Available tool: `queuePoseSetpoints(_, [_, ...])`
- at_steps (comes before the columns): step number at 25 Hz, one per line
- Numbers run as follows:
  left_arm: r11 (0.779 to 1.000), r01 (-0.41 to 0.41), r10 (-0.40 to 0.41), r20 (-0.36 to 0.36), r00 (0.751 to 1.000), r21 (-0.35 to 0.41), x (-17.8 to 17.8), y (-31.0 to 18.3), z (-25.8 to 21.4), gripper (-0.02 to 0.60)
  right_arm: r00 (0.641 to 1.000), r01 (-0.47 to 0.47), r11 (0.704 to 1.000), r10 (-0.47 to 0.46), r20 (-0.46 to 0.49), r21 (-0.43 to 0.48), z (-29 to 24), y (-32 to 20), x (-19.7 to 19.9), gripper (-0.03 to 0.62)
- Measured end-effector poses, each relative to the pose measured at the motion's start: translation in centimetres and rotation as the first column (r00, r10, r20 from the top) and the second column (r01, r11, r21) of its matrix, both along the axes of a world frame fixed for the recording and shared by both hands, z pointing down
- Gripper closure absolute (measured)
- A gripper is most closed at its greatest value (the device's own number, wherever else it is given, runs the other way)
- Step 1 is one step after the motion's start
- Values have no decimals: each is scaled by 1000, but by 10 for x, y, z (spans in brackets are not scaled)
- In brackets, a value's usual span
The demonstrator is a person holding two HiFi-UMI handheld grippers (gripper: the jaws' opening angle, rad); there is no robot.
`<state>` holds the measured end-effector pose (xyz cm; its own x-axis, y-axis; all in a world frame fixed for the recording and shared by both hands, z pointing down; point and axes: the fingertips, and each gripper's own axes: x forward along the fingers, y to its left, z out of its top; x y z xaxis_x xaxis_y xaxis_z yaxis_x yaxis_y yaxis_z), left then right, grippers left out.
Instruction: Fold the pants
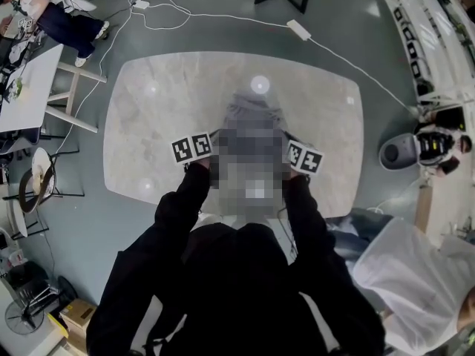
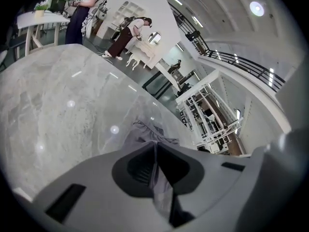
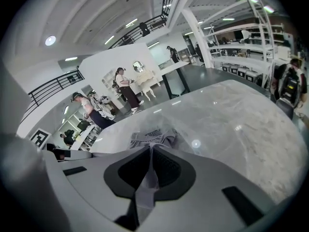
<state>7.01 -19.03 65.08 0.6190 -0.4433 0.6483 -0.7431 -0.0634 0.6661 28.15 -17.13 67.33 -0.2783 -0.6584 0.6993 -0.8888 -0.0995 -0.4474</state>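
Left tongs [image 2: 155, 146] and right tongs [image 3: 150, 151] both pinch the pants [image 1: 252, 113].
Each is squeezed tight on a bit of grey cloth. Holding two spots side by side likely keeps the pants even for folding. The far end lies on the marble table [image 1: 163, 102].

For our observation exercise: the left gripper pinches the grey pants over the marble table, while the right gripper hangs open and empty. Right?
No: the right gripper is shut on the grey pants too, as the right gripper view shows.
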Motion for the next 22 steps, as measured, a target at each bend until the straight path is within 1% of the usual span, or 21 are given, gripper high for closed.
queuePoseSetpoints(3, [999,17,-17,-12,1000,-27,2,-12,10,563,999,-17,1000,18,27,-25,10,-12,3,576])
queuePoseSetpoints(8, [999,11,-10,18,1000,-48,7,-30,29,563,1000,-11,998,12,20,-57,27,-32,7,574])
queuePoseSetpoints(11, [998,26,-26,10,1000,-65,10,-39,36,563,1000,-9,997,10,20,-79,36,-45,8,574])
queuePoseSetpoints(13, [995,44,-44,-3,999,-85,13,-45,42,561,999,-19,995,24,43,-97,41,-51,9,574])
queuePoseSetpoints(16, [988,88,-93,-39,995,-126,15,-55,51,558,994,-45,991,57,96,-124,49,-62,11,574])
queuePoseSetpoints(19, [977,143,-163,-127,978,-158,15,-68,57,553,983,-73,989,94,159,-130,52,-74,11,572])
queuePoseSetpoints(20, [975,158,-182,-155,971,-157,15,-74,56,531,978,-81,988,104,183,-129,51,-78,10,550])
queuePoseSetpoints(21, [975,166,-191,-172,966,-149,15,-80,55,501,973,-87,988,112,201,-130,50,-81,10,493])
queuePoseSetpoints(22, [976,168,-190,-175,966,-137,14,-84,54,482,972,-90,988,115,205,-129,49,-83,10,474])
